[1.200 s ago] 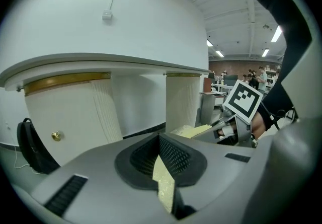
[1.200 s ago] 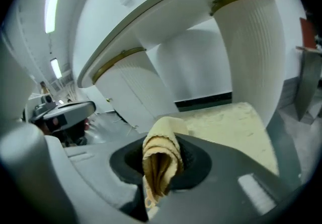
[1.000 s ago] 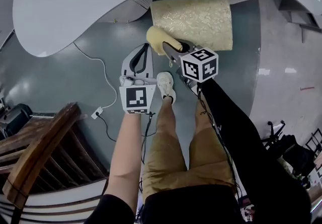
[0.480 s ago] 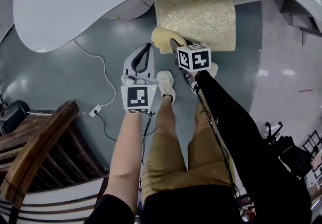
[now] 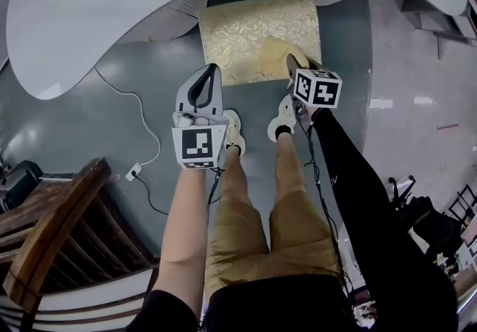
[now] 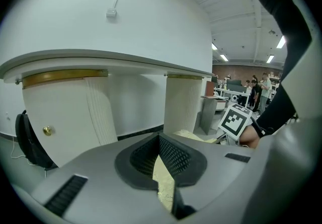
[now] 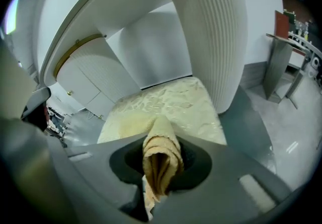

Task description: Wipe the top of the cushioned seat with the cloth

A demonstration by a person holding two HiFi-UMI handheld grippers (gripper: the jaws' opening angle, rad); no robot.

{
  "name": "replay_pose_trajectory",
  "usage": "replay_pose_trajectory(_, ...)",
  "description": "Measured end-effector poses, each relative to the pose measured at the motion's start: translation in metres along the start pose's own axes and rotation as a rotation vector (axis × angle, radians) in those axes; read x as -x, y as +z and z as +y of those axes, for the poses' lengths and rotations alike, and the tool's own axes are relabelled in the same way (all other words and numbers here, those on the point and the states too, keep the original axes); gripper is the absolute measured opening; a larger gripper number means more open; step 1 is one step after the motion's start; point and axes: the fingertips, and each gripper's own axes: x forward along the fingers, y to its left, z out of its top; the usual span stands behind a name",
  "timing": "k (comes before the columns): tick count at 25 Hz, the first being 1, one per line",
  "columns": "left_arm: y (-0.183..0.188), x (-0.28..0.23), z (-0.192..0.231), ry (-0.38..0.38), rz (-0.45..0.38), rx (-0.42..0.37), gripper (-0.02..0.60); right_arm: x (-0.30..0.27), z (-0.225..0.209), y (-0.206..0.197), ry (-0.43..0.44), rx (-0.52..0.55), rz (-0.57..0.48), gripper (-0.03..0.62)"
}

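A gold-patterned cushioned seat [image 5: 250, 32] is seen from above at 12 o'clock, tucked under the curved edge of a white bench [image 5: 89, 17]. A cube [image 5: 318, 88] printed with black-and-white square markers is carried on each tool. The right tool [image 5: 293, 62], at 1 o'clock, is clamped on a bunched yellow cloth [image 7: 160, 160], which rests on the seat's near right corner. The left tool [image 5: 212, 69], at 11 o'clock, is held by the seat's near left corner, jaws together with nothing between them.
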Motion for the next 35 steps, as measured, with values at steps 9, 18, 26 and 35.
replay_pose_trajectory(9, 0.024, -0.034, -0.061, -0.012, -0.011, 0.001, 0.008, 0.041, -0.112, 0.018, -0.149, 0.038, -0.027, 0.06)
replay_pose_trajectory(18, 0.031, -0.037, -0.079, -0.059, -0.017, -0.036, 0.008, 0.083, -0.173, 0.02, -0.363, 0.052, -0.06, 0.06)
replay_pose_trajectory(26, 0.026, 0.001, -0.043, -0.03, -0.042, -0.021, 0.008, 0.099, -0.135, 0.012, -0.352, 0.059, -0.131, 0.06)
replay_pose_trajectory(35, 0.009, 0.058, 0.002, -0.025, -0.071, -0.037, 0.008, 0.079, 0.003, -0.006, -0.171, 0.106, -0.206, 0.06)
